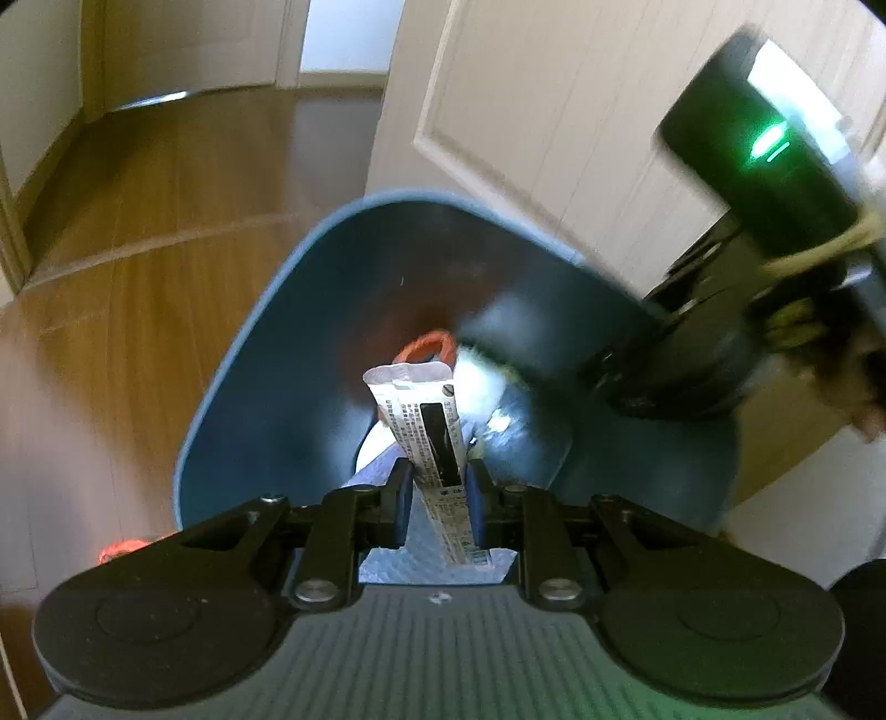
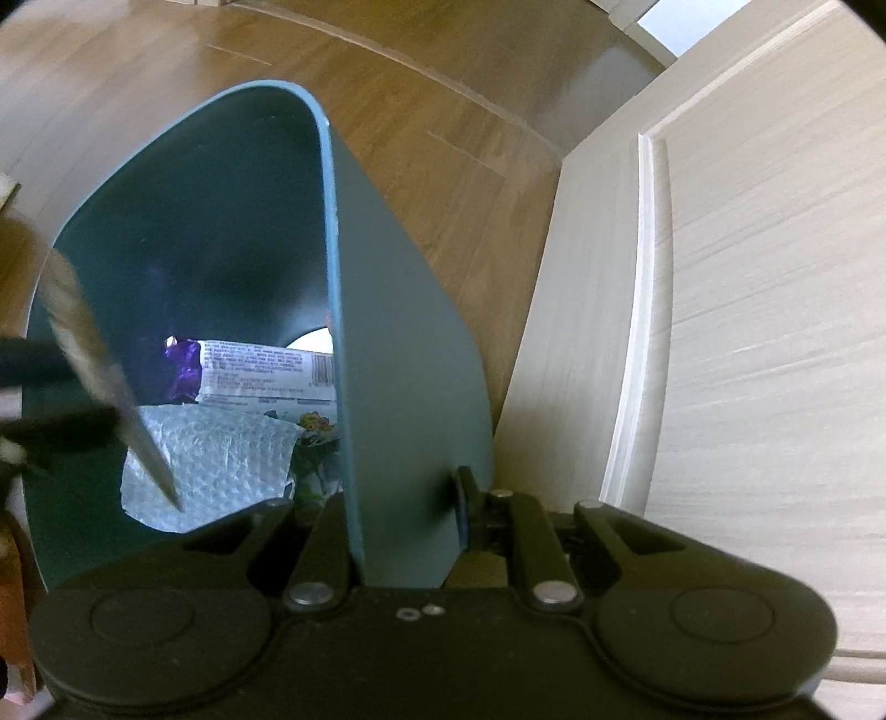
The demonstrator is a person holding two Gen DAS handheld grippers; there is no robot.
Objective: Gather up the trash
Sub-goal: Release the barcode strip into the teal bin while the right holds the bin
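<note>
My left gripper is shut on a white printed wrapper and holds it over the open mouth of the blue bin. An orange piece lies inside the bin. My right gripper is shut on the bin's wall, near the rim. In the right wrist view the bin holds a white printed wrapper, a purple wrapper and a bubble-wrap sheet. The left gripper shows blurred at the left edge; the right gripper shows blurred at the right.
The bin stands on a wooden floor beside a white panelled door, which also shows in the right wrist view. A small orange scrap lies on the floor left of the bin. A doorway opens at the far back.
</note>
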